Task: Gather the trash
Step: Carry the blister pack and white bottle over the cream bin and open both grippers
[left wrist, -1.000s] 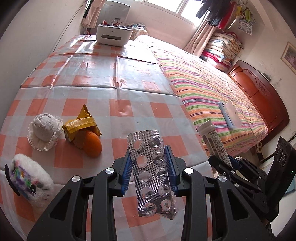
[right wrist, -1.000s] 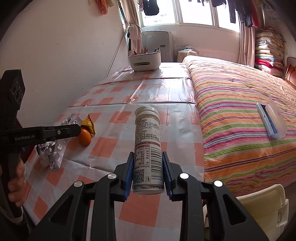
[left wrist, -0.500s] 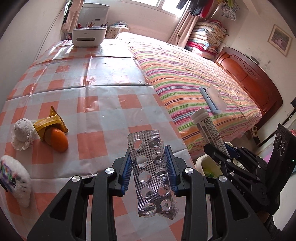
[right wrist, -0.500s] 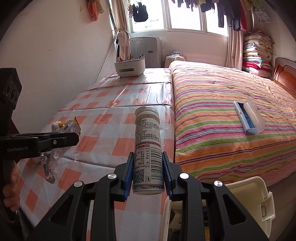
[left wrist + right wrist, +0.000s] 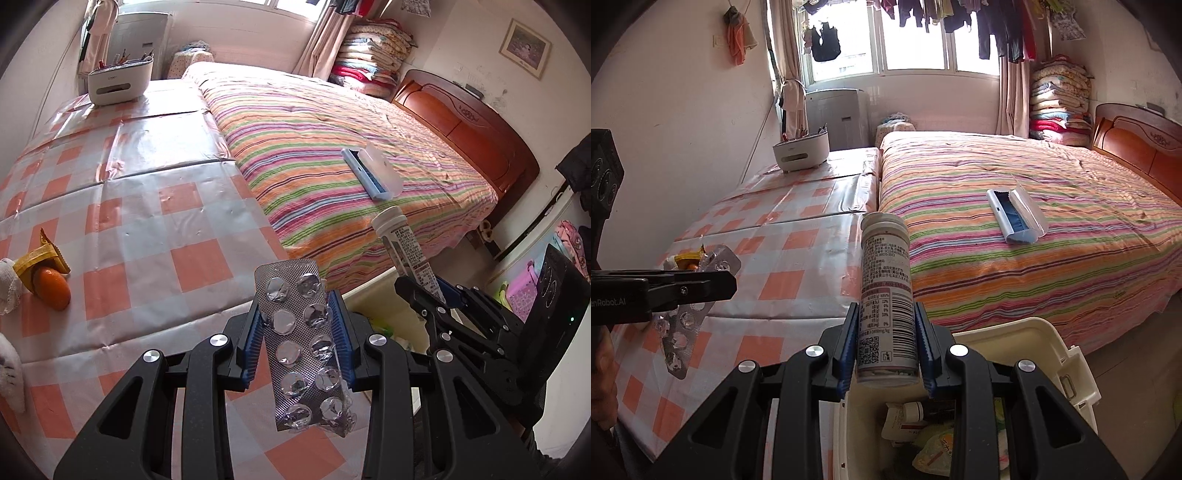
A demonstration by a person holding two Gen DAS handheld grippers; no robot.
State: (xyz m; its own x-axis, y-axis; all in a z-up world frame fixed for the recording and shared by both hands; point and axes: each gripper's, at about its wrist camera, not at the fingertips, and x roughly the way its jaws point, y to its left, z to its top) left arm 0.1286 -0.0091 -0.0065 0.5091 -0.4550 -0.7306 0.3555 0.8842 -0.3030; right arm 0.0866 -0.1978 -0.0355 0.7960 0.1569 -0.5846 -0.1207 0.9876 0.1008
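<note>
My left gripper [image 5: 297, 332] is shut on a silver, used blister pack [image 5: 303, 343], held upright above the table's near edge. It also shows at the left of the right wrist view [image 5: 690, 299]. My right gripper [image 5: 884, 343] is shut on a white tablet tube [image 5: 886, 295] with a printed label, held upright over the open cream trash bin [image 5: 1067, 369]. The bin holds wrappers and a small bottle [image 5: 908, 417]. The tube also shows in the left wrist view [image 5: 402, 243], right of the blister pack.
On the orange-checked tablecloth [image 5: 147, 221] lie a yellow wrapper [image 5: 40, 254], an orange fruit [image 5: 53, 288] and white soft toys [image 5: 7, 280]. A white organizer box [image 5: 118, 81] stands at the far end. The striped bed [image 5: 332, 147] carries a blue-white brush case [image 5: 371, 177].
Both grippers have swung right, away from the table's middle. The right gripper with the tube has come over the open bin. The left one now hangs by the table edge.
</note>
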